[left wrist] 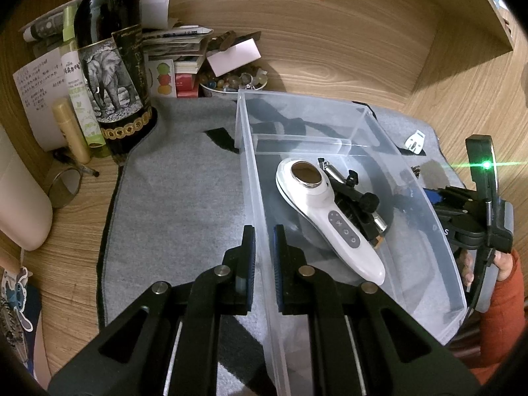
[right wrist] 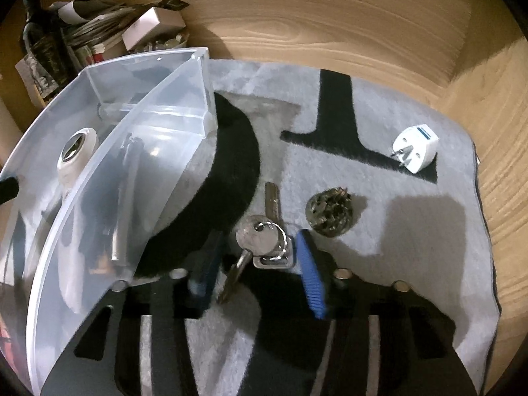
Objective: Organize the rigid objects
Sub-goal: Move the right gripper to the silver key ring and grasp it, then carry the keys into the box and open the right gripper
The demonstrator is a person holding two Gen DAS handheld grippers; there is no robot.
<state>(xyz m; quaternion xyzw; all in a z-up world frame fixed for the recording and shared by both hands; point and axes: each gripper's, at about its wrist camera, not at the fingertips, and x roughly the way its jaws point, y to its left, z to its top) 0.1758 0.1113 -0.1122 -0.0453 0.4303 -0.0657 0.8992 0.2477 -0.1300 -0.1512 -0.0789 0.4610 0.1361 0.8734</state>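
A clear plastic bin (left wrist: 412,178) (right wrist: 155,138) stands on a grey mat (left wrist: 184,198) (right wrist: 412,231). In it lie a white handheld device (left wrist: 326,211) (right wrist: 74,155) and a black metal tool (left wrist: 359,204). My left gripper (left wrist: 264,250) is shut on the bin's left wall. My right gripper (right wrist: 257,257) is open around a bunch of keys (right wrist: 264,234) on the mat, to the right of the bin. A round dark metal piece (right wrist: 328,213) and a white plug adapter (right wrist: 414,147) (left wrist: 415,142) lie further right.
A dark wine bottle (left wrist: 112,62), small bottles, papers and a bowl of beads (left wrist: 231,81) crowd the back left. Wooden walls (left wrist: 330,39) close the back and right. A round mirror (left wrist: 64,186) lies left of the mat.
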